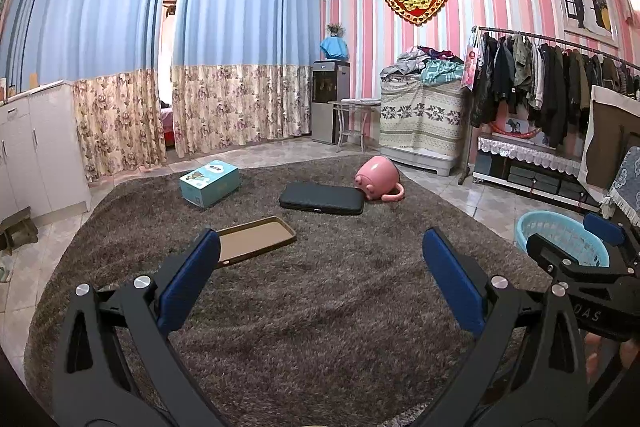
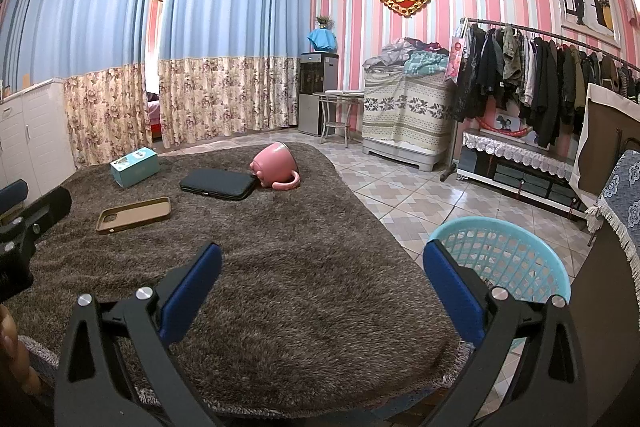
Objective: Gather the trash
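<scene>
**Both claws spread over the rug, four items lying ahead**

Now, through your left wrist camera, your left claw (image 1: pixel 320 267) hangs spread wide above the brown shaggy rug (image 1: pixel 320 327), gripping nothing. Just past its left finger lies a brown phone case (image 1: pixel 256 239), open side up. Farther on sits a teal box (image 1: pixel 210 183), and to its right a flat black pouch (image 1: pixel 322 199) with a tipped pink mug (image 1: pixel 378 181) touching its far right corner. A light blue basket (image 1: pixel 560 231) stands on the tiled floor off the rug's right edge, partly hidden behind your right claw (image 1: pixel 576 243), which enters from the right.

Through your right wrist camera, your right claw (image 2: pixel 322 275) is likewise spread apart and empty, over the near part of the rug (image 2: pixel 300 287). The basket (image 2: pixel 500 255) sits just behind its right finger, on the floor (image 2: pixel 400 195) beside the rug. The phone case (image 2: pixel 134 215), pouch (image 2: pixel 218 185), mug (image 2: pixel 276 167) and box (image 2: pixel 135 167) all lie to the left and farther away. Part of your left claw (image 2: pixel 24 227) shows at the left edge; from this side you cannot tell its spread.
</scene>
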### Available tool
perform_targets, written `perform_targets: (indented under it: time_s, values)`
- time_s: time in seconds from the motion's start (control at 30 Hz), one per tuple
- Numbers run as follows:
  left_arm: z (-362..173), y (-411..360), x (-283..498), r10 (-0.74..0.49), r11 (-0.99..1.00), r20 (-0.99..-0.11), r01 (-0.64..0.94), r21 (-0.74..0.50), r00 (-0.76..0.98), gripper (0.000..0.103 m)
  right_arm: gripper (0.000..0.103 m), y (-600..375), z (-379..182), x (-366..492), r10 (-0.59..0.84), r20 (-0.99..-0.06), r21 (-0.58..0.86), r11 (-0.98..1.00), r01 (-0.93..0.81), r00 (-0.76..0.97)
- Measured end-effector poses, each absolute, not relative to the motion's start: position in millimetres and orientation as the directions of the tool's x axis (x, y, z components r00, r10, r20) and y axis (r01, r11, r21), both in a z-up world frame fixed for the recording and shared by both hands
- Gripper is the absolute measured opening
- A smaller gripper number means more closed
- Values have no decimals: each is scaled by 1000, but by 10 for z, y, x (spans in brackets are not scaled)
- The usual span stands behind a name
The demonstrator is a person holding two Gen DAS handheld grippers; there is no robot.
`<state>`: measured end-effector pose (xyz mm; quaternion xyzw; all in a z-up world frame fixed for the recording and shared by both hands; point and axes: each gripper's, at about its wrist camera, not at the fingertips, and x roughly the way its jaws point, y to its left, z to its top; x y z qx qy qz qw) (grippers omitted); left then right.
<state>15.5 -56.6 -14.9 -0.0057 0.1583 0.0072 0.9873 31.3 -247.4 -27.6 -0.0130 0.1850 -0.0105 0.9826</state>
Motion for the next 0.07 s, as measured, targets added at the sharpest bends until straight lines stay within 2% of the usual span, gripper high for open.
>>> perform_targets:
  time_s: [0.07]
  values:
    - [-153, -561, 176, 11, 1000, -317, -16, -14, 948, 98, 99, -2471, -276, 314, -25, -363, -29, 999, 16, 931]
